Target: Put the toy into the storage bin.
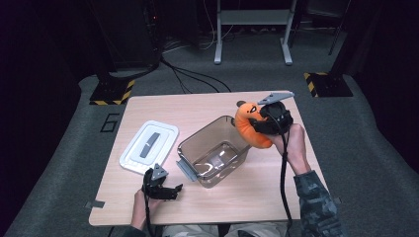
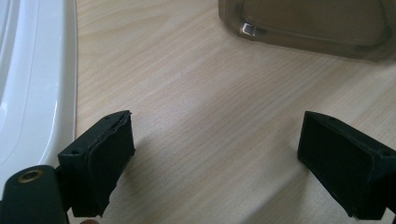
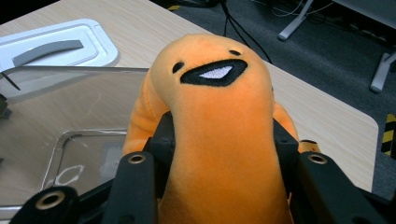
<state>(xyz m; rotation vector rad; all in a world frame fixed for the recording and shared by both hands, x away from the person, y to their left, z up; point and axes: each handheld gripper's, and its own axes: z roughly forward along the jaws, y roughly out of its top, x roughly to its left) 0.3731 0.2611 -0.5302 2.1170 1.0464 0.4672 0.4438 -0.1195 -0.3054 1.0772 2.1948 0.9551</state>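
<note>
- Right tool (image 1: 264, 123) clamped on orange plush toy (image 1: 249, 127); in the right gripper view the jaws pinch its soft body from both sides, face (image 3: 212, 72) poking up past them. Squeezed at mid-body so it won't slip.
- Toy held off the table (image 1: 148, 111), touching or just over the far-right rim of the clear plastic bin (image 1: 215, 150). Looks like it's about to go in.
- Bin has no lid on and nothing visible inside, so there's plenty of room for the toy. Its top edge is the one thing to clear; the toy is bulky and could catch it.
- White lid (image 1: 149, 146) lies flat left of the bin, grey handle up, parked out of the drop path.
- Left tool (image 1: 165, 190) open wide, nothing between its jaws, sitting low on the near-left table between lid and bin. Likely waiting for the lid.
- Toy is near the table's right edge; bare wood in front of the bin gives free room.
</note>
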